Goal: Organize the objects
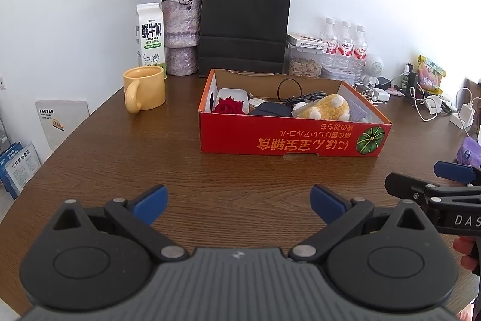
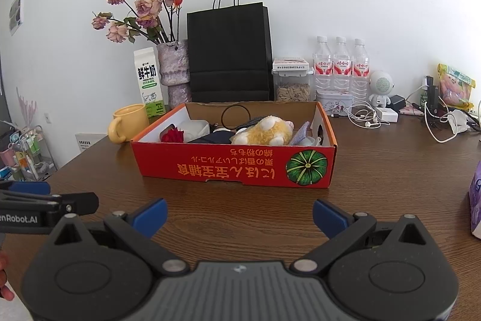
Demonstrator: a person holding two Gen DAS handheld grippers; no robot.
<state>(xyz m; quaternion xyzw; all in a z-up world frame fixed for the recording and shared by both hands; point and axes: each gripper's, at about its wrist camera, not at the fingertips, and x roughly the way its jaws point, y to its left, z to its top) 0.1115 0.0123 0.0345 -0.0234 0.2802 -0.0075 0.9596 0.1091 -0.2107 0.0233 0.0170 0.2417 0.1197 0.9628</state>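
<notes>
A red cardboard box (image 1: 285,137) (image 2: 228,167) with orange lettering and a green pumpkin picture stands on the brown wooden table. Inside it lie a yellow plush toy (image 1: 326,107) (image 2: 264,131), a red rose (image 1: 228,106) (image 2: 173,136) by a white tray, a dark pouch and black cables. My left gripper (image 1: 239,202) hovers open over bare table in front of the box, holding nothing. My right gripper (image 2: 239,215) is likewise open and empty, a little nearer the box's right half. The right gripper's fingers (image 1: 451,170) show at the right edge of the left wrist view.
A yellow mug (image 1: 144,87) (image 2: 127,122), a milk carton (image 1: 150,35), a vase of dried roses (image 1: 182,35) and a black paper bag (image 1: 245,23) stand behind the box. Water bottles (image 2: 341,65), a seed jar (image 2: 293,83), chargers and cables (image 2: 445,122) crowd the back right. A purple packet (image 2: 476,197) lies right.
</notes>
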